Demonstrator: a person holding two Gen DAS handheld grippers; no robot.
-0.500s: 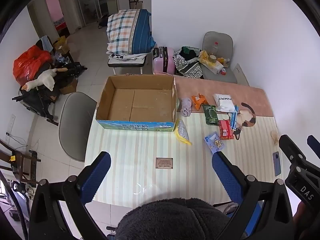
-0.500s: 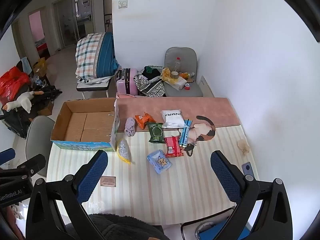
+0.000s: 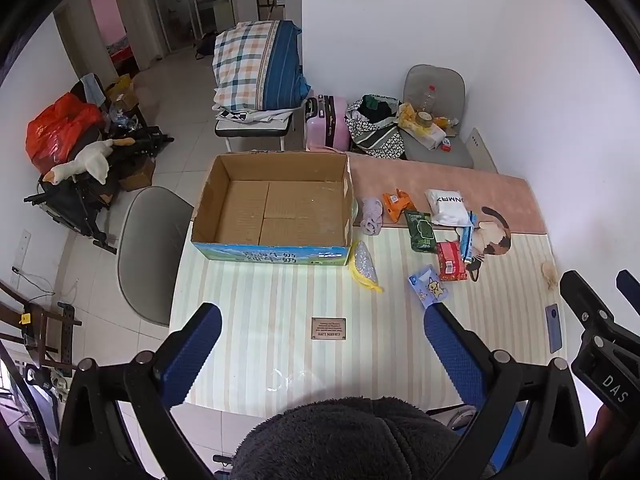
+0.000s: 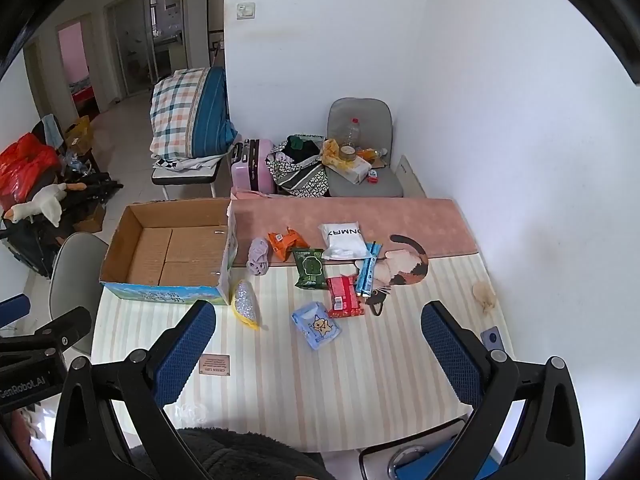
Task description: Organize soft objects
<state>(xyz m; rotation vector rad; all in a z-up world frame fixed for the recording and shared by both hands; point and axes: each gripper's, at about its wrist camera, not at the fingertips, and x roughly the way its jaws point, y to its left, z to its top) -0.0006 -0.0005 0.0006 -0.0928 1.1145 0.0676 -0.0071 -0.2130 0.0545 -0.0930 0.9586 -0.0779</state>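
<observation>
An open cardboard box (image 3: pixel 276 206) (image 4: pixel 172 256) stands empty at the table's far left. To its right lie soft packs: a lilac cloth roll (image 3: pixel 372 216) (image 4: pixel 258 257), an orange pack (image 3: pixel 394 205), a green wipes pack (image 3: pixel 420 231) (image 4: pixel 309 268), a white pouch (image 3: pixel 449 207) (image 4: pixel 345 241), a red pack (image 3: pixel 451 261) (image 4: pixel 344 296), a blue tissue pack (image 3: pixel 429 290) (image 4: pixel 317 325) and a silver-yellow pouch (image 3: pixel 363 267) (image 4: pixel 245 307). My left gripper (image 3: pixel 320 354) and right gripper (image 4: pixel 318 356) are both open, empty, high above the table's near edge.
A cat-shaped mat (image 4: pixel 400 268), a phone (image 3: pixel 553 327) and a small label (image 3: pixel 329 328) lie on the striped table. A grey chair (image 3: pixel 150 252) stands left of the table. A dark fleece garment (image 3: pixel 344 440) fills the bottom. Luggage and a laden chair stand behind.
</observation>
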